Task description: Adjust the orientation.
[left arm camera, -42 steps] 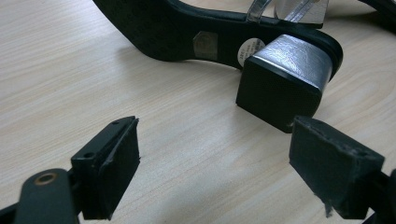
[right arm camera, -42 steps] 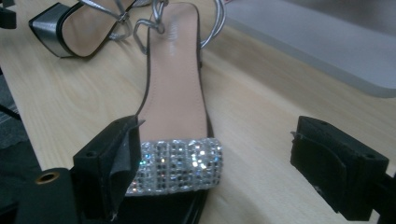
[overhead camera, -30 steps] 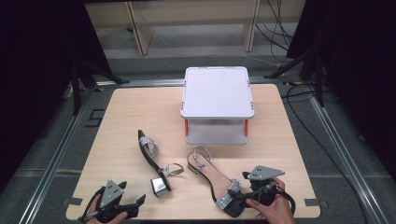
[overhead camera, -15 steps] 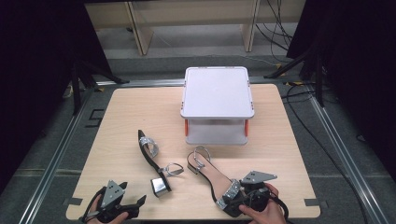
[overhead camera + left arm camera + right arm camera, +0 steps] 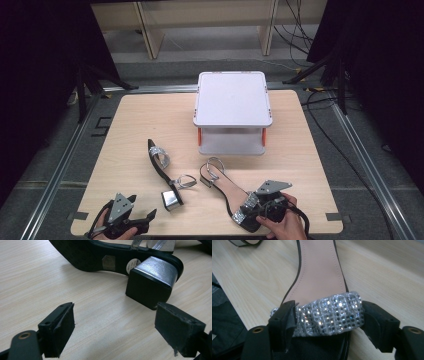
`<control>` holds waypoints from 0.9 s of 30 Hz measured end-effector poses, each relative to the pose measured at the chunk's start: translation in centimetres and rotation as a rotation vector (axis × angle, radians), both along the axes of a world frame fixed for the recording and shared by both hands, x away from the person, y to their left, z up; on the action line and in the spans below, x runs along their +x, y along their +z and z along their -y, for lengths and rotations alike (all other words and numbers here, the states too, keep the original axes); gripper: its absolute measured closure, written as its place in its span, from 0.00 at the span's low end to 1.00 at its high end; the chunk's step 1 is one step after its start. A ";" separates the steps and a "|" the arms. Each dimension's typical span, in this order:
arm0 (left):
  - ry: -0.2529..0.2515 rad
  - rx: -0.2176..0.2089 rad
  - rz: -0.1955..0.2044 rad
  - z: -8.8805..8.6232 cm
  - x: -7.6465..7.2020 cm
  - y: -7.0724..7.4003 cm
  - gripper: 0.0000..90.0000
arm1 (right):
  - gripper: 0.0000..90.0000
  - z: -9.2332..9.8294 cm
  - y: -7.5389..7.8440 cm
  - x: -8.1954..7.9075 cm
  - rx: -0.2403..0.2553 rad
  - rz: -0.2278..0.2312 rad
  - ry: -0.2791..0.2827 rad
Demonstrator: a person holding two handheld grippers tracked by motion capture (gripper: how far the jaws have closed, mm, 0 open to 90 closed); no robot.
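- My right tool (image 5: 329,315) sits at the near edge of the counter (image 5: 300,130), its jaws just closing on the jewelled toe strap (image 5: 329,313) of the upright sandal (image 5: 227,192). Both pads are at the strap's ends, and I judge the grip nearly made, not yet firm.
- My left tool (image 5: 120,325) rests near the left corner, jaws wide and holding nothing — the silver block heel (image 5: 152,280) of the second sandal (image 5: 162,167), lying on its side, is just ahead of it.
- The step in hand looks like taking hold of the first sandal; next I would need to finish the squeeze before lifting, so the strap does not slip.
- Farther back stands a white two-tier rack (image 5: 232,112), well apart from both shoes.
- Hard to tell: whether the right pads truly press the strap. The sandal's toe is hidden under the tool.
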State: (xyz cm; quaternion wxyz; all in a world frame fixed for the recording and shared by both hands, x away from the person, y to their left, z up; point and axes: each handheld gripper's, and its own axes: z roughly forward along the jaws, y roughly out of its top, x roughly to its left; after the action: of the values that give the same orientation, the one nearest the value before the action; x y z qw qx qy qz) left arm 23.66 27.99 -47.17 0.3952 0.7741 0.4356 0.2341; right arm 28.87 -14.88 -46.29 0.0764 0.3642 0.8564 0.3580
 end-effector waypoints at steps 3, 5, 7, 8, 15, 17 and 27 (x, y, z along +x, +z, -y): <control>-0.003 0.002 0.001 0.0 0.1 0.0 0.18 | 0.36 0.4 0.2 0.8 -0.001 -0.032 0.026; 0.003 -0.002 0.003 0.0 0.0 0.0 0.18 | 0.37 0.8 0.3 1.3 0.002 -0.058 0.019; 0.001 -0.002 0.003 0.0 0.0 0.0 0.18 | 0.38 0.9 0.3 1.7 0.001 -0.049 0.022; 0.001 0.008 0.000 -0.1 0.1 0.0 0.18 | 0.39 1.2 0.5 2.4 -0.009 -0.055 0.045; -0.003 0.032 -0.001 -0.2 0.2 0.0 0.18 | 0.42 2.1 0.7 3.7 -0.010 -0.075 0.033; 0.002 0.015 -0.003 -0.1 0.1 -0.1 0.18 | 0.32 2.2 0.9 3.3 0.002 -0.088 0.022; 0.000 0.013 -0.002 -0.1 0.1 0.0 0.18 | 0.24 1.5 0.0 2.2 0.057 -0.083 -0.063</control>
State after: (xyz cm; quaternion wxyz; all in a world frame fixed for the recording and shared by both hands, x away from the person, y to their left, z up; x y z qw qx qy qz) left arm 23.76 28.10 -47.18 0.3898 0.7768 0.4345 0.2363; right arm 31.11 -16.38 -46.25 0.0418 0.4076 0.8364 0.3642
